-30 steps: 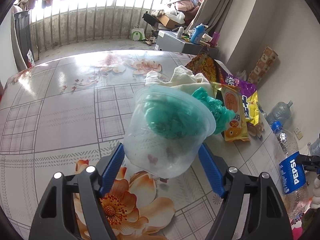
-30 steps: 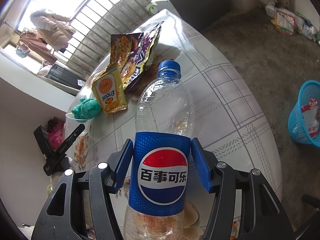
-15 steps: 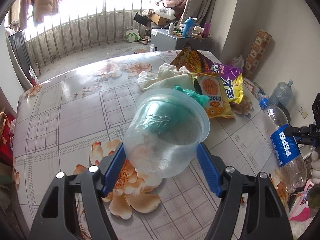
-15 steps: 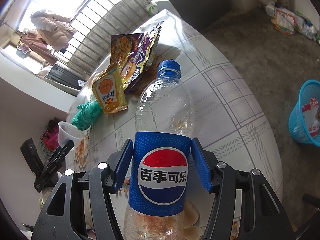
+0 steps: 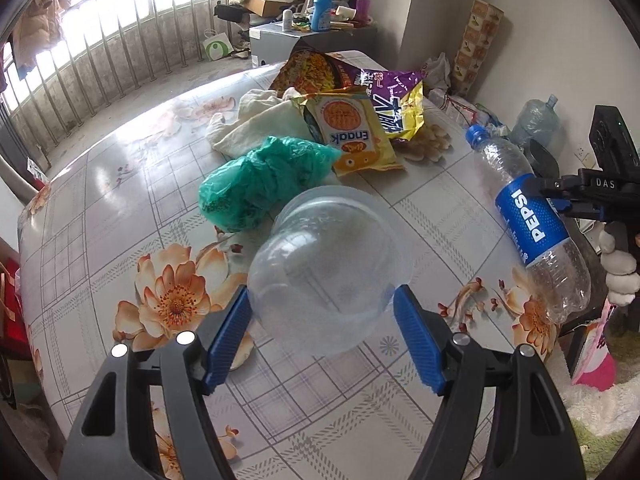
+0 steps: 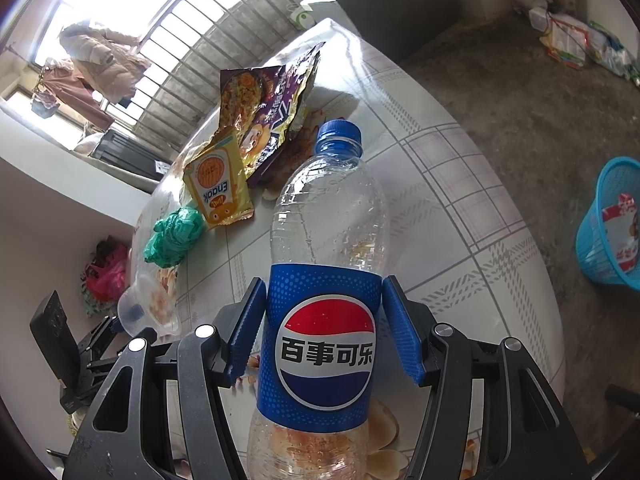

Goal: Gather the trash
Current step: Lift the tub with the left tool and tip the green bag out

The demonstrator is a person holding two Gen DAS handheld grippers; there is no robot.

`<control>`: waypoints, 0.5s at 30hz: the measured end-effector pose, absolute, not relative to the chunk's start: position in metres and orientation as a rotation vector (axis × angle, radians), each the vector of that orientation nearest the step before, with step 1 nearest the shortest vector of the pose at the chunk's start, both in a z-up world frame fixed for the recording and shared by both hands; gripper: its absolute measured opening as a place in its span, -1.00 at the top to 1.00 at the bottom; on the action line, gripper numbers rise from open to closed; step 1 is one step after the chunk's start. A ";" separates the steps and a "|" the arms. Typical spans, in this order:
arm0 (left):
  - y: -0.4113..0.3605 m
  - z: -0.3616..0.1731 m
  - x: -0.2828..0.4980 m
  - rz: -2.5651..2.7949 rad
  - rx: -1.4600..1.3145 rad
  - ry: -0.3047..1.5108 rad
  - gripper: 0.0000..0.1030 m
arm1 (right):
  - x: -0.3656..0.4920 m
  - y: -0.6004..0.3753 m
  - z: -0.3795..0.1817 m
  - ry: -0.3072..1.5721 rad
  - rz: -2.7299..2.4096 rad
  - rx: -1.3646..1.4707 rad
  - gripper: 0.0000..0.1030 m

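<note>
Up front in the left wrist view, the left gripper (image 5: 322, 312) has its blue fingers (image 5: 226, 334) pinching a clear plastic cup (image 5: 330, 268) by its sides, the cup's open mouth turned away from the camera and lifted above the floral table (image 5: 100, 208). Just beyond the cup a crumpled green plastic bag (image 5: 264, 182) lies on the tabletop, and behind it a cream cloth (image 5: 256, 120). A yellow Enaak snack packet (image 5: 352, 136) rests beside the bag, partly overlapping a larger purple snack bag (image 5: 360, 76) at the far edge. To the right, the Pepsi bottle (image 5: 528, 216) hangs tilted, blue cap up and away, clamped around its label by the right gripper (image 5: 560, 196), whose handle is wrapped by a hand in a pale glove.

Seen from the right wrist view, the right gripper (image 6: 324, 324) has its blue fingers (image 6: 402, 328) pressed against either side of the bottle (image 6: 328, 280) at the label; the bottle looks nearly empty, though some orange residue seems to sit near its base. Beyond it on the table (image 6: 460, 208) lie the Enaak packet (image 6: 218, 180), the purple bag (image 6: 276, 104) and the green bag (image 6: 176, 236). At lower left the cup (image 6: 148, 308) shows in the left gripper. A blue basket (image 6: 612, 220) stands on the floor at right.
</note>
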State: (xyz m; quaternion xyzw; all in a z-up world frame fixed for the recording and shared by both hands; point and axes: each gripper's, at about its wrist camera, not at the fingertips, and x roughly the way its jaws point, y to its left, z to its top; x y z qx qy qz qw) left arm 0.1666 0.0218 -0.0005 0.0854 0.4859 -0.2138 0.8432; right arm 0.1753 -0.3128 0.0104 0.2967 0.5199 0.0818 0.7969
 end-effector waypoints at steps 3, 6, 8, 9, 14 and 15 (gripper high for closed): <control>0.015 -0.005 0.169 -0.458 0.154 1.015 -0.37 | 0.175 -0.314 0.009 1.122 0.179 0.656 -0.09; 0.014 -0.009 0.172 -0.482 0.088 1.013 -0.38 | 0.176 -0.313 0.008 1.125 0.184 0.657 -0.10; 0.015 -0.011 0.173 -0.485 0.062 1.013 -0.38 | 0.177 -0.312 0.008 1.127 0.190 0.646 -0.10; 0.016 -0.012 0.173 -0.484 0.053 1.015 -0.38 | 0.177 -0.312 0.009 1.128 0.193 0.635 -0.10; 0.024 -0.016 0.172 -0.495 -0.021 1.007 -0.38 | 0.175 -0.310 0.011 1.138 0.208 0.589 -0.09; 0.024 -0.017 0.172 -0.506 -0.041 1.007 -0.38 | 0.173 -0.310 0.011 1.139 0.211 0.584 -0.09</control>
